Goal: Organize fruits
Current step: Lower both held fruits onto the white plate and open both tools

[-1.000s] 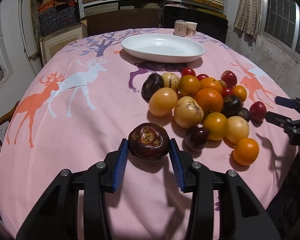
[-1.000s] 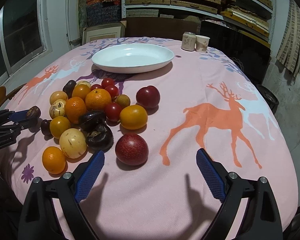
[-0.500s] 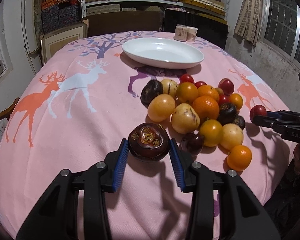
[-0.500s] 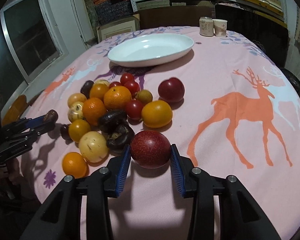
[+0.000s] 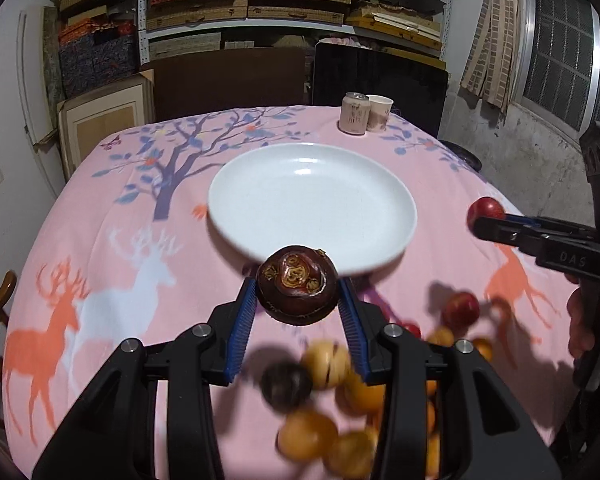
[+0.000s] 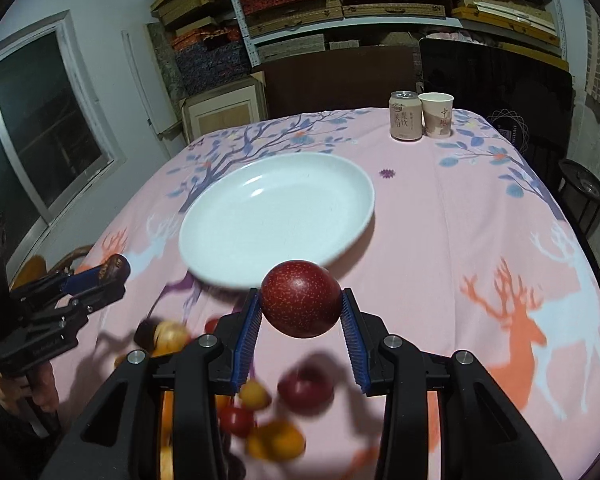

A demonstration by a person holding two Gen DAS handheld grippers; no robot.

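Note:
My left gripper (image 5: 297, 298) is shut on a dark brown mangosteen (image 5: 297, 284), held in the air just short of the near rim of the white plate (image 5: 312, 176). My right gripper (image 6: 300, 310) is shut on a speckled dark red fruit (image 6: 300, 298), also lifted near the plate (image 6: 276, 204), which holds nothing. The pile of orange, yellow, red and dark fruits (image 5: 340, 412) lies blurred on the cloth below the fingers; it shows in the right wrist view too (image 6: 260, 420). Each gripper shows in the other's view: right (image 5: 486, 212), left (image 6: 114, 270).
A pink deer-print tablecloth (image 5: 100, 280) covers the round table. A drink can (image 5: 354, 114) and a paper cup (image 5: 379, 114) stand at the far edge behind the plate. Chairs and shelves with boxes are beyond the table. A hand (image 6: 28, 392) holds the left gripper's handle.
The right gripper closed on the red fruit and lifted it. Both grippers rose off the cloth and moved forward toward the plate, leaving the fruit pile below and behind.

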